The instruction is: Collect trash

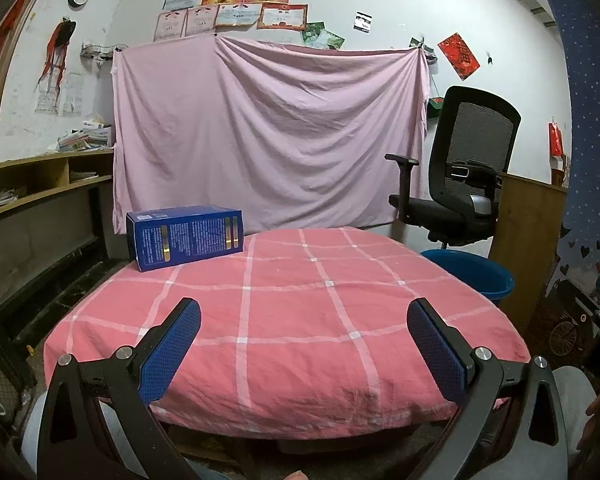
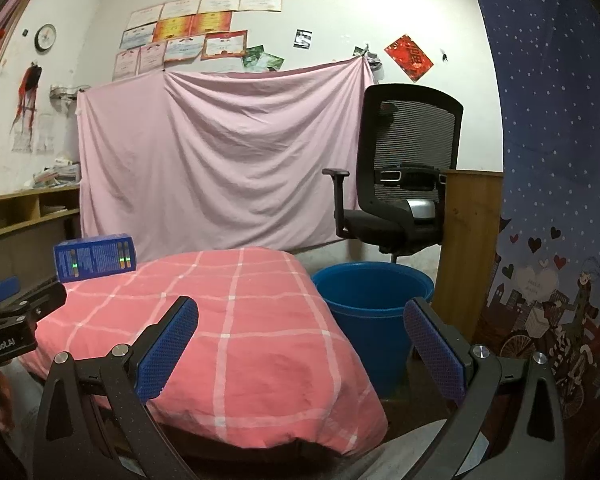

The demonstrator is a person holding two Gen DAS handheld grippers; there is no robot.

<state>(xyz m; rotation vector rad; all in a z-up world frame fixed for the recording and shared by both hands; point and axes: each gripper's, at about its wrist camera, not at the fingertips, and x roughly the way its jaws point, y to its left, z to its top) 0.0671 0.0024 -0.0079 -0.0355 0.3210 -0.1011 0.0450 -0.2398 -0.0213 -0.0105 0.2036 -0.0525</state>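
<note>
The left gripper is spread wide and holds nothing, hanging over the near edge of the pink checked table. The right gripper is equally wide and empty, over the table's near right corner. A blue box lies on its side at the far left corner, well apart from both. The cloth between is bare. A blue bucket stands just beside the table's right edge.

My claw's blue pads look bumpy like rubber. The blue box is shiny cardboard. The pink checked cloth looks soft. The blue bucket is smooth plastic.
</note>
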